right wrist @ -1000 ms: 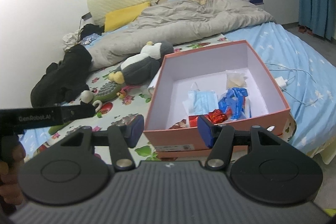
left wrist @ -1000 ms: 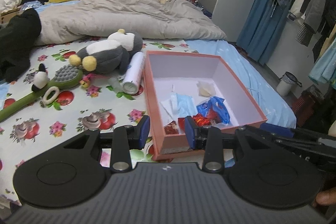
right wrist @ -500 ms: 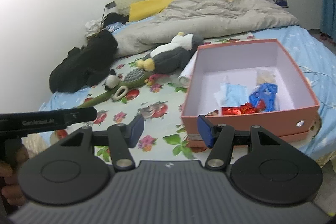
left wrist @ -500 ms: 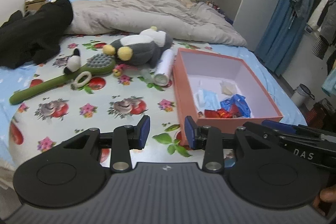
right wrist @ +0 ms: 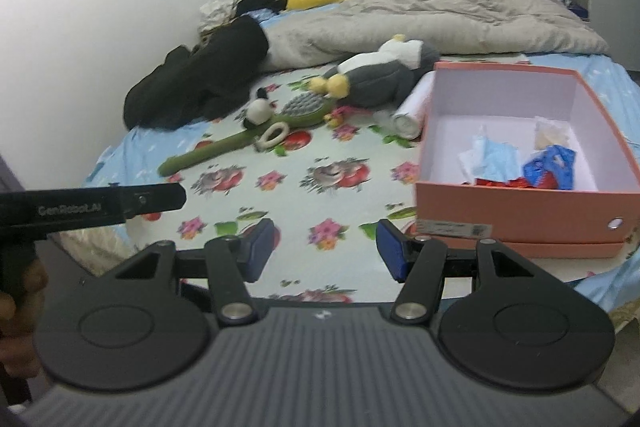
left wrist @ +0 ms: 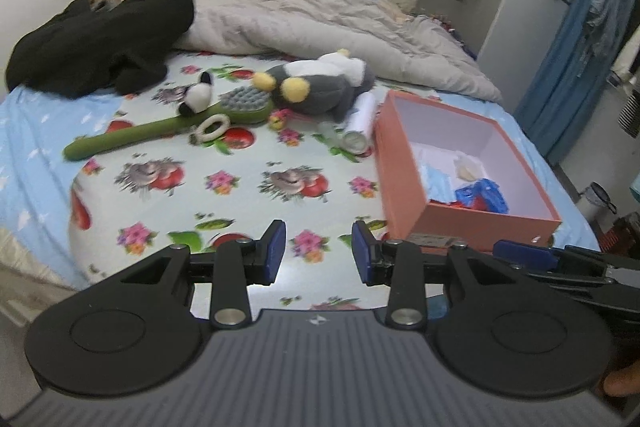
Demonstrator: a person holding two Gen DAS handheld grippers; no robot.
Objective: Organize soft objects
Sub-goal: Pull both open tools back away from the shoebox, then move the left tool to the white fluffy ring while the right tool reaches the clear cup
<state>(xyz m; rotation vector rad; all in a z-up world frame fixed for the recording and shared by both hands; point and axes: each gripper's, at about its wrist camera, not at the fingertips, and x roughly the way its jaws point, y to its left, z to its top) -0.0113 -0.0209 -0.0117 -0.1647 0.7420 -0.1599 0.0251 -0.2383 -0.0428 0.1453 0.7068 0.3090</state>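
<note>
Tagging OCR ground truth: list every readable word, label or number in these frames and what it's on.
"GenRobot.AI": on the side of the left tool, seen in the right wrist view; blurred, so the reading is partly guessed.
Sticker on the pink box front: printed lines too small and blurred to read.
Nothing else legible.

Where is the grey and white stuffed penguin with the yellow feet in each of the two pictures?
Left wrist view: the grey and white plush penguin lies above the middle, on the flowered sheet, left of the pink cardboard box.
Right wrist view: the penguin lies above the middle, just left of the box.
Shared landmark: the green long-handled brush, left of the penguin.
</note>
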